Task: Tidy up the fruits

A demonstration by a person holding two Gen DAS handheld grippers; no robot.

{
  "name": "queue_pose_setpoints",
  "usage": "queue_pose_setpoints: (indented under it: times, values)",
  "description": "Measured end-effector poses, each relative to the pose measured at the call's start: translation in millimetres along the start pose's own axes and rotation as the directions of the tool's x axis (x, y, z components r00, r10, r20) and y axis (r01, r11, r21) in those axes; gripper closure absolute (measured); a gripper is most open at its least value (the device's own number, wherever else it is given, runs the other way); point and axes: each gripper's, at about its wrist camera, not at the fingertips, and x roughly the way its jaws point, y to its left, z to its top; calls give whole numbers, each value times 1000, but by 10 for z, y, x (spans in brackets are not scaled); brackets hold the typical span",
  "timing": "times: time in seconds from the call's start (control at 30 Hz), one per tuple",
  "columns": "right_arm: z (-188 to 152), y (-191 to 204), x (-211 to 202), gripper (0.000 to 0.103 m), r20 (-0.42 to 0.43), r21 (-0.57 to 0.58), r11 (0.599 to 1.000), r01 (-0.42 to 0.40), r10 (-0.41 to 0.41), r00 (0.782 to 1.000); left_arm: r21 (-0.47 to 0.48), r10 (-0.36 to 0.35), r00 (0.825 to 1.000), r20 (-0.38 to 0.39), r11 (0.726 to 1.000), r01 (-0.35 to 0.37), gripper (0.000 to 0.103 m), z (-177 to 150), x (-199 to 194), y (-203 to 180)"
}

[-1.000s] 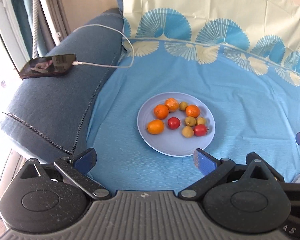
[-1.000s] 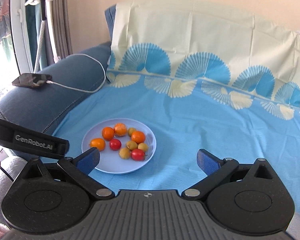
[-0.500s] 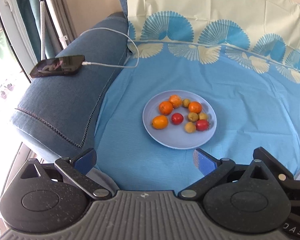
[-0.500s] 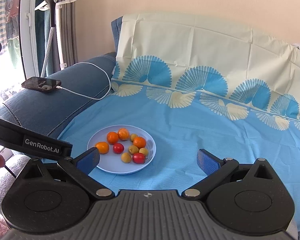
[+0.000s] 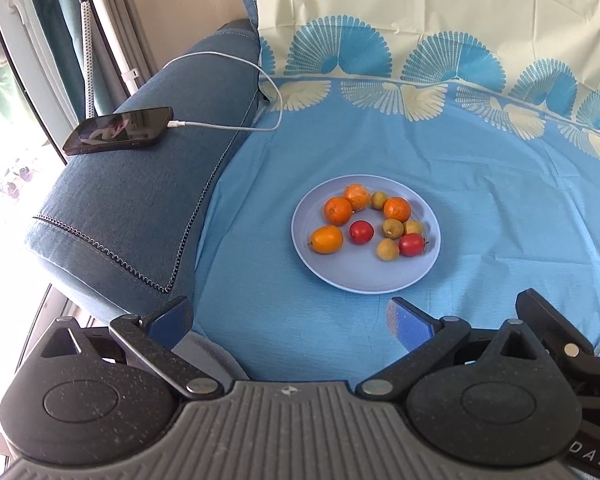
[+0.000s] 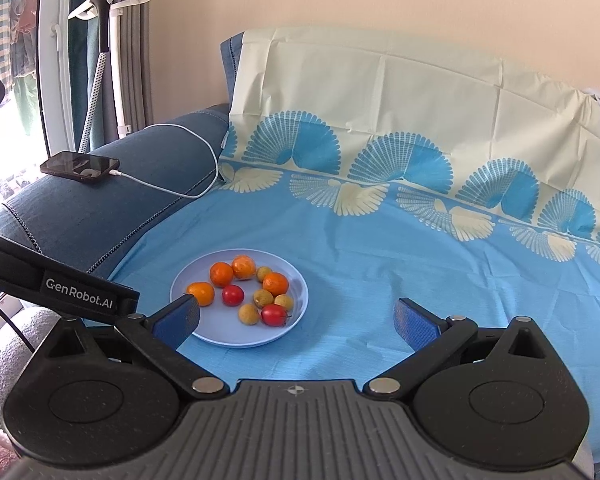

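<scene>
A pale blue plate (image 5: pixel 380 280) lies on the blue cloth and holds several fruits: oranges such as one at the left (image 5: pixel 327 239), two red fruits (image 5: pixel 361 232) and small yellow-green ones (image 5: pixel 387 249). The plate also shows in the right wrist view (image 6: pixel 236 338). My left gripper (image 5: pixel 290 318) is open and empty, held back from the plate's near edge. My right gripper (image 6: pixel 298 318) is open and empty, with its left finger (image 6: pixel 178 318) in front of the plate's left rim. The left gripper's body (image 6: pixel 60 284) shows at the left of the right wrist view.
A black phone (image 5: pixel 118 131) on a white cable (image 5: pixel 240 65) lies on the dark blue sofa arm (image 5: pixel 140 208). The cream and blue patterned cloth (image 6: pixel 380 128) rises up the sofa back. A garment steamer stand (image 6: pixel 104 20) stands by the window at left.
Both grippers have pulled back and up from the plate, so it looks smaller and farther. The fruits have not moved. Both grippers stay open.
</scene>
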Motion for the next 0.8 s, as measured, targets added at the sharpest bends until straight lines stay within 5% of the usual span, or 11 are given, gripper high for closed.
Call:
queue_pose_setpoints:
  times: [0.8]
  values:
    - [-5,-8,47,1,-11,-3,1000,-5,5,1000,5,11,1000,-8,1000,-11,0,12,31,13]
